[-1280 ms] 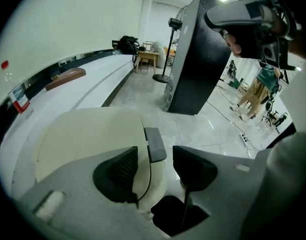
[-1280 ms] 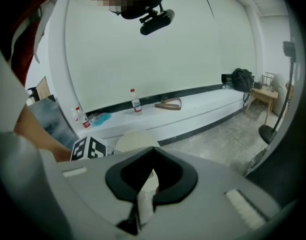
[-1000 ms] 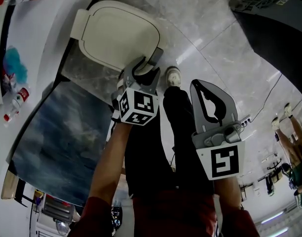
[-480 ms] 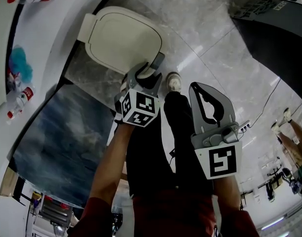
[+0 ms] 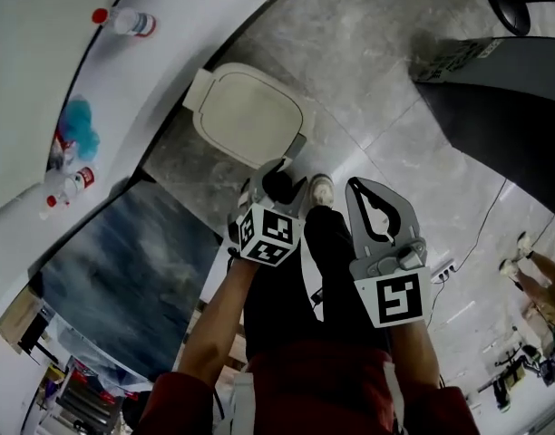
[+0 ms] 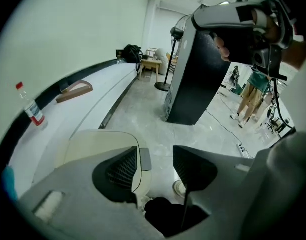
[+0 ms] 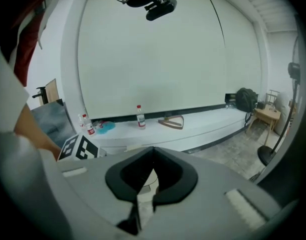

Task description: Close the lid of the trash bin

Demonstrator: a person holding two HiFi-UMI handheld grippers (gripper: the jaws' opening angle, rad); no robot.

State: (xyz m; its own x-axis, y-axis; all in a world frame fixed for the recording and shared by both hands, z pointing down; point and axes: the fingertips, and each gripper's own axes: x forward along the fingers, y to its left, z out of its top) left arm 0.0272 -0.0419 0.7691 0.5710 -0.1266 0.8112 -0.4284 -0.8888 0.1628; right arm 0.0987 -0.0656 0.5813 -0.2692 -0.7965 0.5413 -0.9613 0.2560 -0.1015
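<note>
Against the earlier frames, the trash bin (image 5: 205,93) now shows smaller and farther off in the head view. The left gripper (image 5: 277,175), which then overlapped the front edge of the lid (image 5: 248,114), now sits just short of that edge, apparently drawn back. Left of the bin, a white surface (image 5: 42,80) carries a bottle (image 5: 123,21) and a blue cloth (image 5: 78,139). The bin stands on the floor beside this surface, its cream lid lying flat on the rim, so the closing seems done and the retreat reads as a release. Just in front of the bin, the left gripper's jaws stand apart with nothing between them; in the left gripper view only the lid's edge and the grey front tab (image 6: 145,159) lie behind them. Right of that gripper is the person's shoe (image 5: 321,188), near the bin's front. Farther right, well clear of the bin, the right gripper (image 5: 364,193) has its jaws together at the tips, holding nothing. A black cabinet (image 5: 495,107) stands well apart at far right.
</note>
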